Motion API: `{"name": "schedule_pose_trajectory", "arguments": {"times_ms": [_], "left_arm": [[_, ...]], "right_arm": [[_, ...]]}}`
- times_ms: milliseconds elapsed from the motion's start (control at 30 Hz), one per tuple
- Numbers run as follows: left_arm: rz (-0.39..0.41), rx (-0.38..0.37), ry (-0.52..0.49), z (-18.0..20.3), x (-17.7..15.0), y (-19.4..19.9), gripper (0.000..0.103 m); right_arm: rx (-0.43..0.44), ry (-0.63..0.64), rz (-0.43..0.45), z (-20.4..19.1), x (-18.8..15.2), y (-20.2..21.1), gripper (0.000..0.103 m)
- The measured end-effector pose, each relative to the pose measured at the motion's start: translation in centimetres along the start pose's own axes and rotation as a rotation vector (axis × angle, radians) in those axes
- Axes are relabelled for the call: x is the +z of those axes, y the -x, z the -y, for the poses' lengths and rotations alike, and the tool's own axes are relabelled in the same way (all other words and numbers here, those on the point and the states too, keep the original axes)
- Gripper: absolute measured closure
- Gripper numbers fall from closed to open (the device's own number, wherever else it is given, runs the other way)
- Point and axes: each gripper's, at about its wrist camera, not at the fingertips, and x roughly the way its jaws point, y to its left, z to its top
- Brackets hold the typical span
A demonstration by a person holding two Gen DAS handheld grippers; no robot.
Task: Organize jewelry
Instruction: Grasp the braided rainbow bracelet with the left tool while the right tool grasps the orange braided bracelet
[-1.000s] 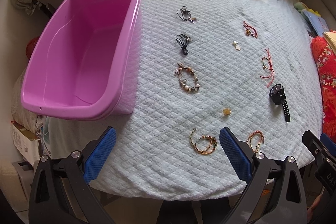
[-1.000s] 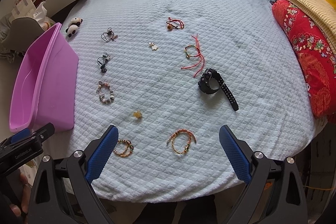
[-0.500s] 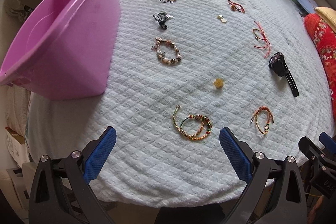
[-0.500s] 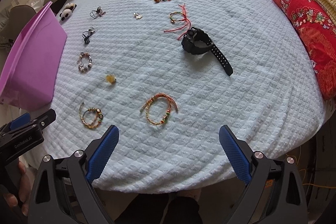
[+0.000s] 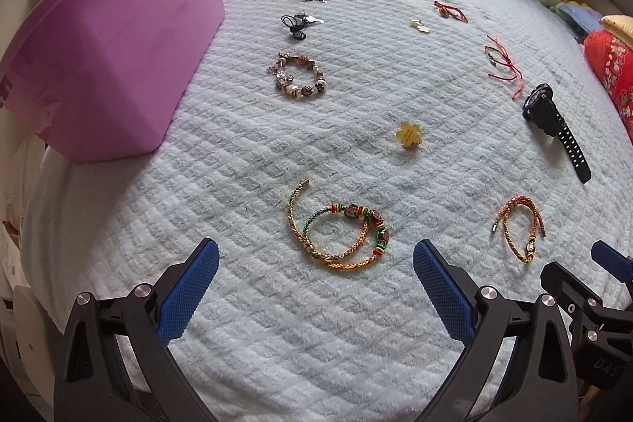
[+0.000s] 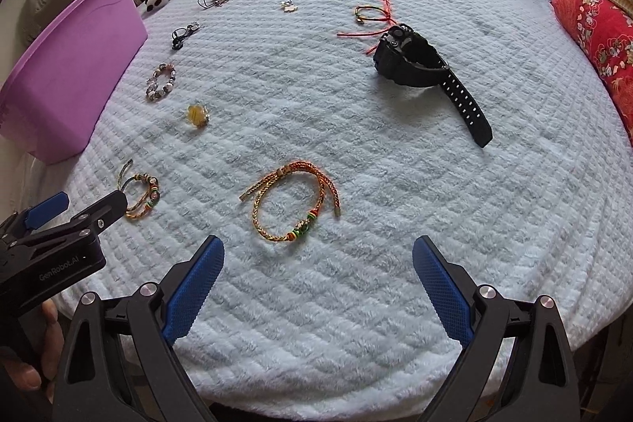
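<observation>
Both hand-held grippers stand wide and empty above the bed's [image 5: 237, 323] near edge: the left hand-held gripper [image 5: 315, 289] over the beaded cord bracelet [image 5: 338, 236], the right hand-held gripper [image 6: 318, 287] over the orange braid [image 6: 294, 202]. The bin [image 5: 107, 66] sits at the left edge, well apart from both.

Likely trouble: the cover is a fluffy quilted pile, soft and yielding, so a thin braid may sink into it and the fingers could pinch fabric with it, or close on only one loop. The cord bracelet lies as two overlapping loops with loose ends; lifted by one strand, it may dangle, swing and drop short of the bin. Its beads are hard and rounded, liable to slip from the textured blue pads.

Farther on lie a bead bracelet [image 5: 300, 76], a small yellow flower charm [image 5: 407, 135], red strings [image 5: 502, 66] and a stiff black watch [image 6: 423, 74] with a perforated strap.
</observation>
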Motion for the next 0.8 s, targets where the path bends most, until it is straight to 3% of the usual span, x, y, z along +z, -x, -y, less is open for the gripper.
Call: {"name": "schedule_pose_trajectory", "arguments": {"times_ms": [400, 800], "left_arm": [[0.06, -0.022, -0.016, 0.6, -1.8, -3.9, 0.006], [0.092, -0.025, -0.019, 0.5, -2.1, -4.9, 0.005]], "right_arm": [[-0.062, 0.053, 0.101, -0.5, -0.6, -3.1, 0.011], [-0.085, 0.096, 0.155, -1.3, -1.0, -4.4, 0.011]]}}
